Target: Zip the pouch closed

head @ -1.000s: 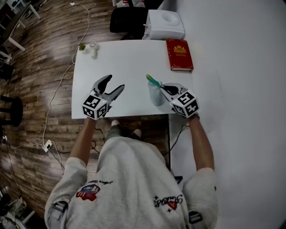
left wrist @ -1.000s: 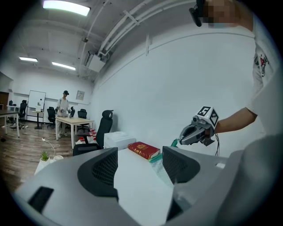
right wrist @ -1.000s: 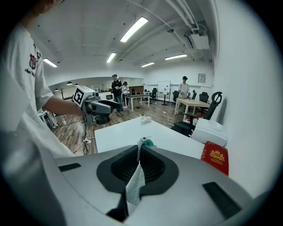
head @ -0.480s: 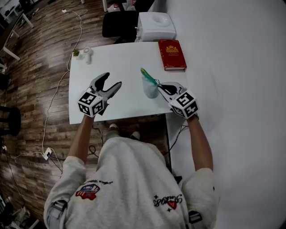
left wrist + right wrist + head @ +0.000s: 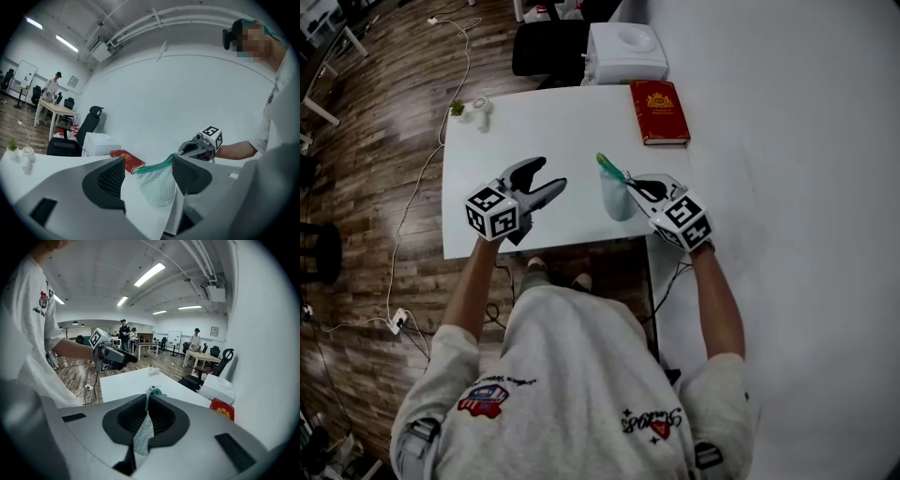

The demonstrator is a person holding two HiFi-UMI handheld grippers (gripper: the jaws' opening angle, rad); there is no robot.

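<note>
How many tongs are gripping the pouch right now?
1. The right tongs are shut on the pale mesh pouch with a green zip, near the zip. The left tongs stand open to its left, touching nothing.

The head view looks steeply down from above the person onto the worktop [image 5: 544,122]. Each gripper view rides close behind its own jaws. The left faces the right gripper [image 5: 185,150], and the right faces the left gripper [image 5: 132,358]. All share the pouch [image 5: 617,199] and book [image 5: 659,112].
</note>
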